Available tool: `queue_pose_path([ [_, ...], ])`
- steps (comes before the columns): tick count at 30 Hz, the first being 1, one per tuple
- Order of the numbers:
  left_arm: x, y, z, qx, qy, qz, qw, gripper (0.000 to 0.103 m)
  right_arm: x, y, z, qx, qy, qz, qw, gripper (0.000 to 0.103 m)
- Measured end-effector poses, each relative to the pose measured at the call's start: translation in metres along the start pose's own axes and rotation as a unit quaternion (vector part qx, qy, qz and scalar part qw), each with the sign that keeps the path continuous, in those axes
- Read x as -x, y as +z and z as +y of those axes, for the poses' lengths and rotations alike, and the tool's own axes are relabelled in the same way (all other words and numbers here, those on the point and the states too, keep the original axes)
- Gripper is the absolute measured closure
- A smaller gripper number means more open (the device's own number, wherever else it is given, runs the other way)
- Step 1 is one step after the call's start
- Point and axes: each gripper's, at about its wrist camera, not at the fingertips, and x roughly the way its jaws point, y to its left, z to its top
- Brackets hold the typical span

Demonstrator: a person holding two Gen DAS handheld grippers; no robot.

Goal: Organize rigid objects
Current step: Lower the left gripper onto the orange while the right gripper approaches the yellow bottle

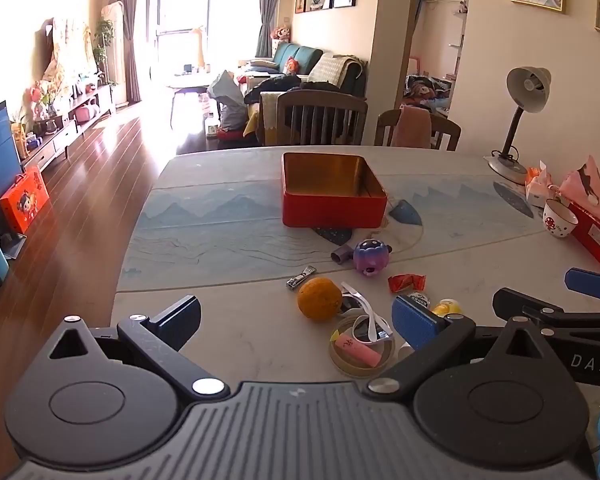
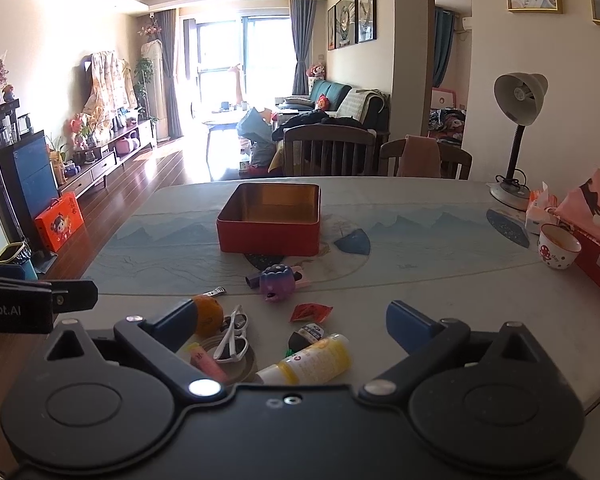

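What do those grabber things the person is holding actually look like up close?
Each gripper is matte black plastic: a ribbed body, two round disc housings, silver rivets, and angled arms ending in blue textured pads. The left gripper and right gripper match. White lettering runs along their sides, "DAS" and "Robot.AI". No cables or sleeves show.

Red tin [image 1: 332,210] with gold inside, orange fruit [image 1: 319,298], purple toy [image 1: 370,258], blue mountain-print table mat [image 1: 204,220]

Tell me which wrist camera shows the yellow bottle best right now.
The right wrist view. There the yellow bottle lies on its side in full view between the open jaws, cap and label showing. In the left wrist view only a small part of it peeks out behind the left gripper's blue pad.
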Motion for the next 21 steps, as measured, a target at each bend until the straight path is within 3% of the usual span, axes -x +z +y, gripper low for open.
queue_pose_path([
  [14,-0.014,0.004,0.008,0.002,-0.026,0.011,0.9996,0.001,-0.014,0.0,-0.001,0.008,-0.003,0.013,1.0,0.007],
  [15,-0.014,0.005,0.009,0.003,-0.023,0.01,0.9997,0.001,-0.015,0.0,-0.001,0.009,-0.002,0.014,1.0,0.007],
  [16,-0.016,0.006,0.006,-0.038,0.01,-0.021,0.999,0.001,-0.016,0.0,-0.001,0.012,-0.002,0.013,1.0,0.007],
  [21,-0.027,0.016,0.017,-0.04,0.031,-0.011,0.9987,0.001,-0.023,-0.001,-0.015,0.008,-0.006,0.026,1.0,0.007],
])
